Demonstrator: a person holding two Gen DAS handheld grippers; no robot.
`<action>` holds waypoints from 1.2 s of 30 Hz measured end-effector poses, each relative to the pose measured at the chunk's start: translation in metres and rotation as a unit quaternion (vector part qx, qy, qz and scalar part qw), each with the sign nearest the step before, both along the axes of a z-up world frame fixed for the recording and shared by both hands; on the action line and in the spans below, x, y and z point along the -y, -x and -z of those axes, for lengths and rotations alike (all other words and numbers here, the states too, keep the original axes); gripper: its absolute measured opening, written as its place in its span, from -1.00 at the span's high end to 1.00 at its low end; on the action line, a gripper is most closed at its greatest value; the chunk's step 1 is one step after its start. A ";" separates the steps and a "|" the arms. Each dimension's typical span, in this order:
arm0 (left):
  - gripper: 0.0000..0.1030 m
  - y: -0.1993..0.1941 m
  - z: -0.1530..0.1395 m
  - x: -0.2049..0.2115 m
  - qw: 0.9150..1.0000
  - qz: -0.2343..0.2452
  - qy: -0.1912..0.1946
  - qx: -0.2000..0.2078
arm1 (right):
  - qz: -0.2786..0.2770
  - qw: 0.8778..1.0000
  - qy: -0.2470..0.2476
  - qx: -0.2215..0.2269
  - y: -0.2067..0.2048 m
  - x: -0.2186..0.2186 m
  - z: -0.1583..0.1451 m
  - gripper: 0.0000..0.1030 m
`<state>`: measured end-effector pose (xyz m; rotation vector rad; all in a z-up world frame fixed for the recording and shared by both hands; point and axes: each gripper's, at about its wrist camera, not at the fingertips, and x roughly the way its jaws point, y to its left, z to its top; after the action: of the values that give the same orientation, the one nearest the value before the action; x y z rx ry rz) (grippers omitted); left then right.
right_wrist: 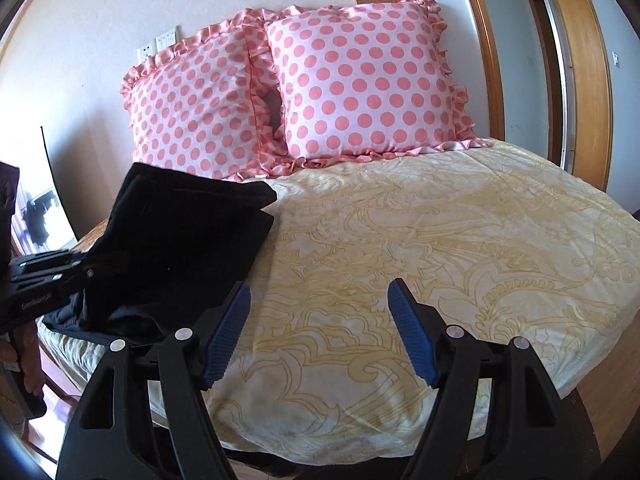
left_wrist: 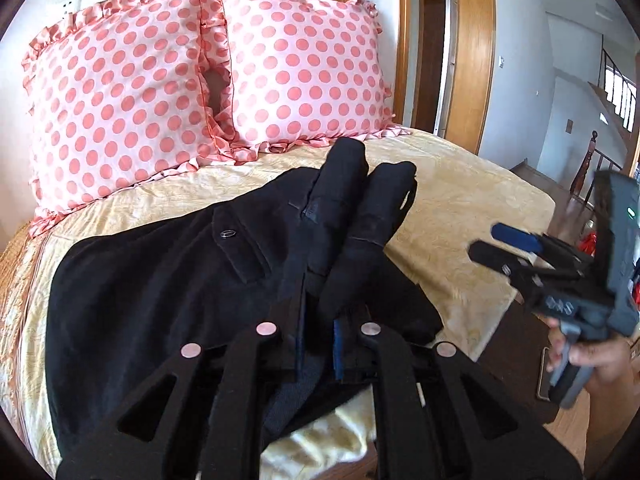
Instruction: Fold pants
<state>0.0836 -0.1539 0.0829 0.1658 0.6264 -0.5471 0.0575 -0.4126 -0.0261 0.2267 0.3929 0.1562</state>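
Note:
The black pants (left_wrist: 160, 280) lie folded on the left part of the yellow bedspread (left_wrist: 460, 208), a buttoned pocket flap facing up. My left gripper (left_wrist: 360, 200) is shut on the pants' near edge, and black cloth drapes over both fingers and hides their tips. In the right wrist view the pants (right_wrist: 180, 248) sit at the left, with the left gripper's body (right_wrist: 40, 284) against them. My right gripper (right_wrist: 320, 300) stands open over bare bedspread (right_wrist: 440, 240), nothing between its blue pads (right_wrist: 228, 328). In the left wrist view a hand holds that right gripper (left_wrist: 482, 242) to the right of the pants.
Two pink polka-dot pillows (left_wrist: 200, 80) lean on the wall at the head of the bed. A wooden door frame (left_wrist: 472, 52) and an open doorway stand at the right. Wood floor (right_wrist: 608, 380) runs past the bed's right edge.

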 end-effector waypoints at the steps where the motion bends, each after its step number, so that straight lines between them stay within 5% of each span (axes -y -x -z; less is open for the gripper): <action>1: 0.81 0.009 0.001 -0.002 1.000 0.004 -0.006 0.004 | 0.000 1.000 0.001 0.001 -0.001 -0.001 -0.001 -0.41; 7: 0.60 0.028 0.025 0.010 1.000 0.020 -0.020 -0.010 | -0.003 1.000 0.003 0.017 -0.004 -0.011 -0.012 -0.41; 11: -0.47 0.048 0.018 0.005 0.999 0.052 0.015 0.000 | -0.007 0.998 0.018 0.056 0.001 -0.020 -0.035 -0.41; 14: -0.67 0.068 -0.001 -0.015 0.997 0.062 0.041 0.033 | -0.018 0.996 0.023 0.079 0.002 -0.028 -0.050 -0.41; 17: -0.88 0.064 -0.018 -0.052 0.996 -0.002 0.064 0.065 | -0.062 0.993 0.021 0.103 -0.002 -0.050 -0.064 -0.41; 20: -0.91 0.038 -0.017 -0.087 0.992 -0.087 0.074 0.047 | -0.129 0.985 0.037 0.107 -0.011 -0.088 -0.072 -0.41; 24: -0.91 0.005 -0.001 -0.114 0.987 -0.125 0.101 -0.019 | -0.179 0.979 0.066 0.070 -0.034 -0.134 -0.067 -0.41; 27: -0.91 -0.007 0.015 -0.119 0.984 -0.153 0.075 -0.044 | -0.182 0.980 0.085 0.004 -0.051 -0.152 -0.050 -0.41; 30: -0.87 -0.019 0.044 -0.131 0.976 -0.170 0.070 -0.112 | -0.181 0.970 0.140 -0.080 -0.063 -0.166 -0.015 -0.42; 34: -0.86 -0.008 0.048 -0.125 0.984 -0.163 0.025 -0.069 | -0.179 0.969 0.158 -0.063 -0.052 -0.167 -0.011 -0.42; 36: -0.90 -0.005 0.050 -0.123 0.985 -0.161 0.016 -0.061 | -0.186 0.973 0.122 -0.059 -0.052 -0.155 -0.023 -0.41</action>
<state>0.0889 -0.0313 0.0334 -0.0006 0.7459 -0.2559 0.1097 -0.2580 -0.0036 -0.0838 0.5676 0.4620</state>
